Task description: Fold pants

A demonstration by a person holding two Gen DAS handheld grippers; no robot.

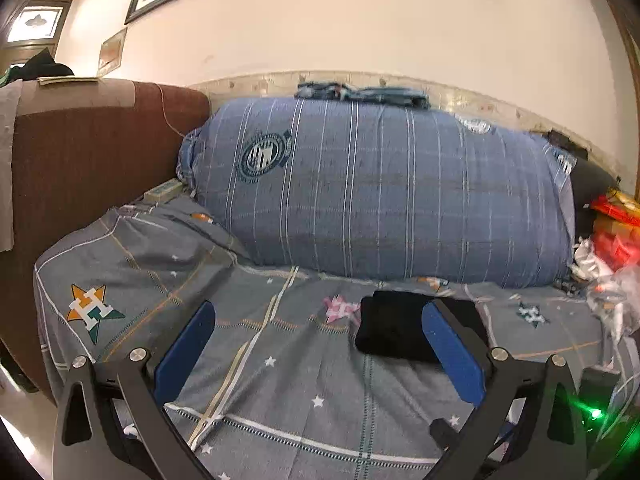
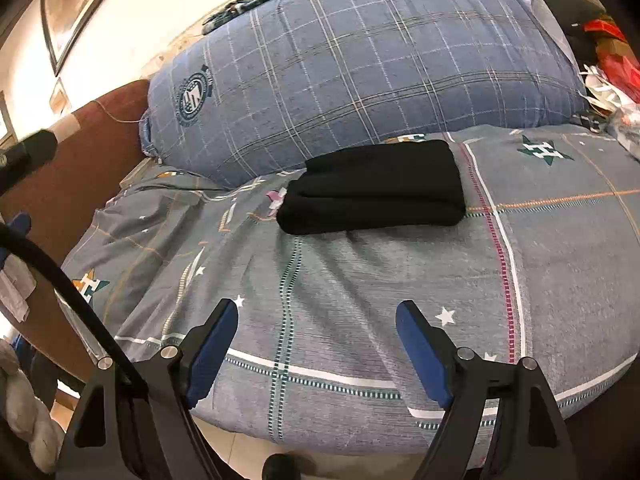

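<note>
A bedroom with a cream wall and a framed picture; I work over a bed [image 2: 360,280] covered in a grey sheet printed with stars and stripes, a big blue checked quilt bundle [image 2: 360,60] lying along its far edge. The black soft-fabric pants [image 2: 372,188], already folded into a thick rectangular packet, sit toward the far side of the bed, just in front of that bundle and well back from the near edge. My left tool [image 1: 320,352] stands wide open with nothing between its blue pads; in its view the packet shows partly behind the right pad, and I judge it apart from it. My right tool [image 2: 316,344] is also open and empty, hovering near the bed's near edge. I expect the packet to be light, limp and ready to unfold if lifted by one layer, so I would pinch through all layers at a short end.
</note>
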